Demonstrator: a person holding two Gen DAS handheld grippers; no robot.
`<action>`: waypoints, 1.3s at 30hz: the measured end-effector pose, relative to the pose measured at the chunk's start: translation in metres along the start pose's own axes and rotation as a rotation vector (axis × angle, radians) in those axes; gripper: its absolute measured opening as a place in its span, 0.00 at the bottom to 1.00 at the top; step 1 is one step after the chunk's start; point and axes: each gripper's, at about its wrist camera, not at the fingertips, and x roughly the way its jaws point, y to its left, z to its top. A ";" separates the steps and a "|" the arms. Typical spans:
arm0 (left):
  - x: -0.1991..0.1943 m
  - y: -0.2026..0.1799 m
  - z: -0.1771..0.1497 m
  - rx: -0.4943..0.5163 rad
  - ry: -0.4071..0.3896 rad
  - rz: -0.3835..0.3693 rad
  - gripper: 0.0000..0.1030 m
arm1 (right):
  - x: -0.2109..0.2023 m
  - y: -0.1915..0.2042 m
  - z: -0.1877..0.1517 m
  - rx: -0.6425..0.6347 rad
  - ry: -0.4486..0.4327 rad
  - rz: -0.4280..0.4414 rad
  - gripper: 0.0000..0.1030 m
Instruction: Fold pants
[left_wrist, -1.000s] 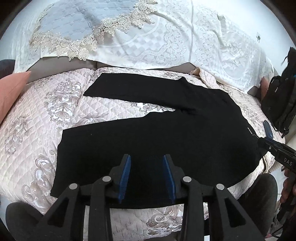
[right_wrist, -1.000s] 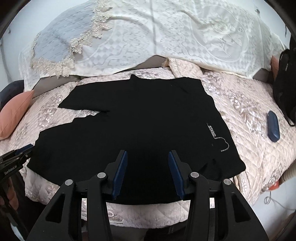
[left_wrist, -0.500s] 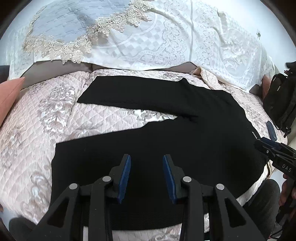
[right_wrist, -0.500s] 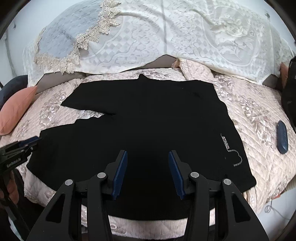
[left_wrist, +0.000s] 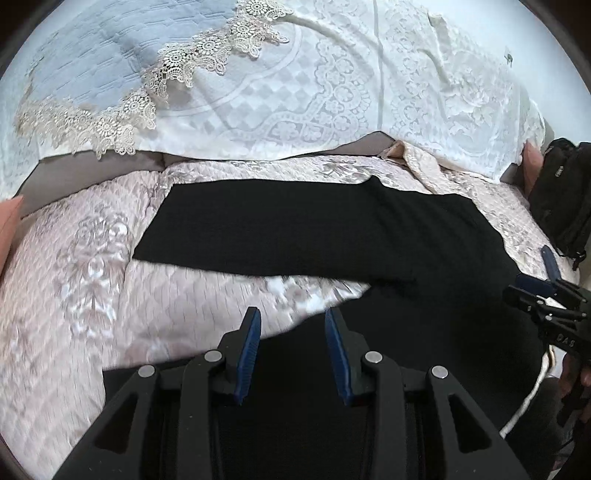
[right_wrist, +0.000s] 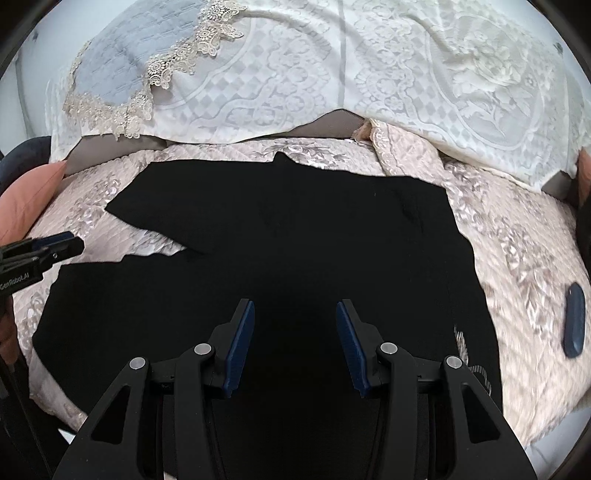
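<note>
Here, black pants (right_wrist: 295, 236) lie on a quilted bedspread (right_wrist: 517, 258), seemingly pink; both claws gape, empty.

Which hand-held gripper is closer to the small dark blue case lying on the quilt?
Right. The right hand-held gripper hovers open over the black pants near their waist end, with the blue case just beyond. The left hand-held gripper hovers open over the leg end, farther away.

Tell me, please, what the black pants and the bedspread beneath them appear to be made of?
Black pants: probably a soft matte knit, lying limp with no sheen. Bedspread: apparently quilted satin-like fabric, given its diamond stitching and glossy floral pattern.
</note>
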 end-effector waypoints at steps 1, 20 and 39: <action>0.004 0.001 0.005 0.011 -0.003 -0.002 0.37 | 0.004 -0.004 0.005 -0.004 -0.003 0.012 0.45; 0.139 0.055 0.123 0.213 0.049 -0.041 0.47 | 0.121 -0.034 0.117 -0.280 0.043 0.152 0.53; 0.239 0.106 0.157 0.437 0.192 -0.098 0.79 | 0.222 -0.054 0.163 -0.403 0.236 0.369 0.61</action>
